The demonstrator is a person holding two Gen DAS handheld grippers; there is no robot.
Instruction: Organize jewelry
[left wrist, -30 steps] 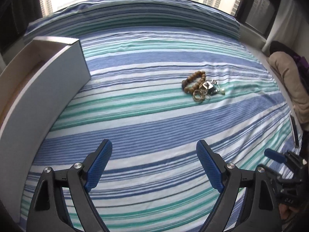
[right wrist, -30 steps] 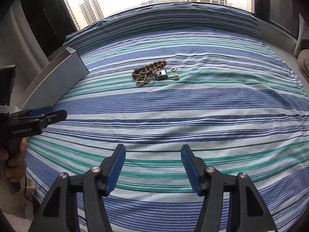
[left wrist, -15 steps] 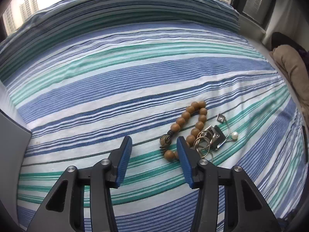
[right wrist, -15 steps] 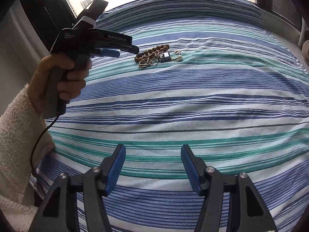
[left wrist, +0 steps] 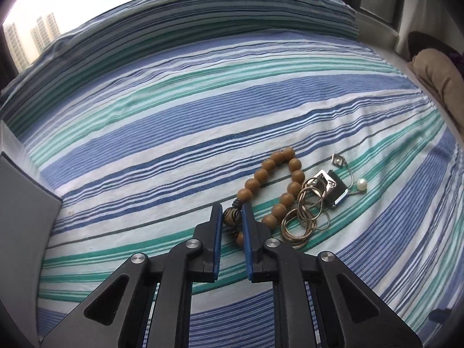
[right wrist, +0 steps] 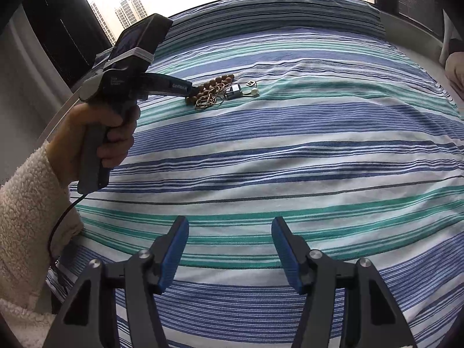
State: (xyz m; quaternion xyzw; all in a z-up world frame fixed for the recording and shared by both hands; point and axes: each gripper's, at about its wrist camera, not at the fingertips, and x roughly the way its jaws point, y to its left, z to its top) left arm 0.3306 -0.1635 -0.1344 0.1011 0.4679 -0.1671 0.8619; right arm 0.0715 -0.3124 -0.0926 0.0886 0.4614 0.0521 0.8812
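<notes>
Jewelry pile sits on the striped bedsheet (left wrist: 162, 133), toward the far-left part of the bed in the right wrist view, right at the fingertips in the left wrist view.

Left gripper (left wrist: 232, 213): jaws closing, nearly together, with the dark patterned bead (left wrist: 231, 216) of the wooden bead bracelet (left wrist: 285, 174) between the blue pads (left wrist: 247, 232). Pads look to be touching the bead on both sides; bracelet lies on the sheet, not lifted.

Left wrist view only: detail of the pile. Gold chain (left wrist: 301, 217) coiled just beside the bracelet's right side, touching it. Small metal clip piece (left wrist: 333, 187) next to the chain, a pearl (left wrist: 361, 185) on a thin wire at the far right, small square silver charm (left wrist: 337, 160) above it. Grey box edge (left wrist: 26, 203) at left. Beige cushion (left wrist: 438, 78) at far right.

Right wrist view only: the person's left hand (right wrist: 98, 133) around the left gripper's handle, fluffy cream sleeve (right wrist: 26, 211), cable hanging from the handle. From here the left gripper's tips (right wrist: 188, 90) are at the left end of the pile (right wrist: 214, 92), the contact itself too small to tell.

Right gripper (right wrist: 230, 249): jaws spread wide, nothing between them, over bare sheet well apart from the jewelry.
</notes>
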